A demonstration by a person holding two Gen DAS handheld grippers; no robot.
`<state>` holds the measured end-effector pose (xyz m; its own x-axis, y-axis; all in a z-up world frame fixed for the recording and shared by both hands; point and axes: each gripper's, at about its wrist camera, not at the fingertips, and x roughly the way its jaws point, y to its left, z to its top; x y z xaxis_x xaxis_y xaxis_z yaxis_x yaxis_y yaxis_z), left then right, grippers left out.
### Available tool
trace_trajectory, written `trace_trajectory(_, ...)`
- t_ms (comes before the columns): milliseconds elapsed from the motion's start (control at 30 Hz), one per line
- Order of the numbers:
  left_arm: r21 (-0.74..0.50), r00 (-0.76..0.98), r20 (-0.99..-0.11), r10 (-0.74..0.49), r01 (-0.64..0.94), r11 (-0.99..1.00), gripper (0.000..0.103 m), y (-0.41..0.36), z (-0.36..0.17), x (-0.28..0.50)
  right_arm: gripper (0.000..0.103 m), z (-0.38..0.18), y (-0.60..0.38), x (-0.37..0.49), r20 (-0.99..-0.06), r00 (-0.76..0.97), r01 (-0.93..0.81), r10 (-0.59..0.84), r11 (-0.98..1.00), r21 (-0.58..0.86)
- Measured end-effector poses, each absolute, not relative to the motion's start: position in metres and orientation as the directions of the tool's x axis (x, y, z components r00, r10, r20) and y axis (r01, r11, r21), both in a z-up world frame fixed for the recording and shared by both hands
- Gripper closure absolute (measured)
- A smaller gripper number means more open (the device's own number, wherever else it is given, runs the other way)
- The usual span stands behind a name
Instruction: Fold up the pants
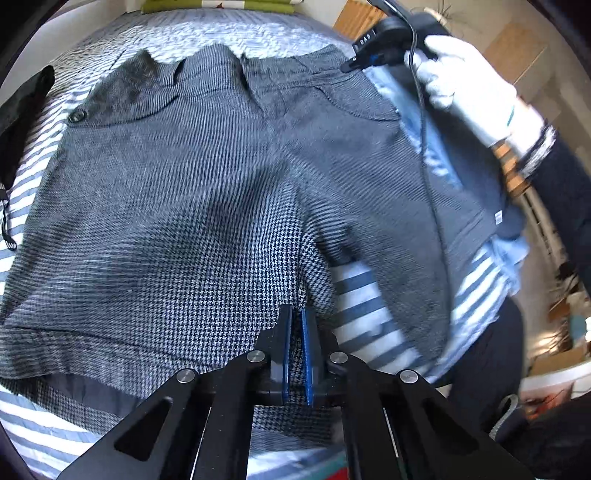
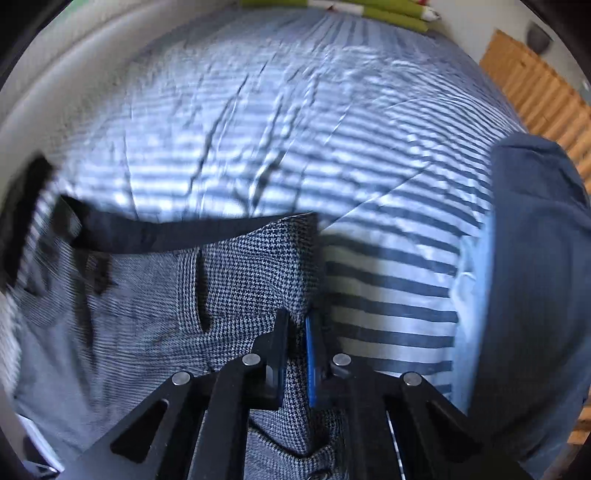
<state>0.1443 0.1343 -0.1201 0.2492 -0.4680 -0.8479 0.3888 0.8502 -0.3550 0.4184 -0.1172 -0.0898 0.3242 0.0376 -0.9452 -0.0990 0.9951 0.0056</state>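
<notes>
Grey houndstooth pants [image 1: 184, 184], short in the leg, lie spread on the striped bedcover [image 1: 369, 317], waistband at the far side. My left gripper [image 1: 296, 314] is shut on the near hem of a leg, with cloth pinched between its blue pads. At the far right corner of the waistband is my right gripper [image 1: 349, 66], held by a white-gloved hand [image 1: 461, 85]. In the right wrist view that gripper [image 2: 297, 317] is shut on a raised corner of the pants [image 2: 240, 266], whose dark lining shows along the top edge.
A dark garment [image 1: 22, 110] lies at the bed's left edge. Green pillows [image 2: 388, 9] sit at the head of the bed. Blue folded clothing [image 2: 535, 258] lies on the right side. Wooden floor [image 2: 535, 92] shows beyond the bed.
</notes>
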Motion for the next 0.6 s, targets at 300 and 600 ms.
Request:
trace_trajectory(300,-0.385,0.173,-0.851,-0.496,0.438,0.812,0.065,0.103,-0.125,0.149,0.079,-0.114,-0.121,0.427,-0.940,0.324,-0.047,-0.109,0.990,-0.132)
trace_trajectory(600,-0.239,0.422,-0.840,-0.341,0.277,0.931,0.057,0.210,-0.071,0.109,0.069,-0.046,-0.050,0.397,-0.864,0.503,-0.127,-0.022,0.987,-0.099)
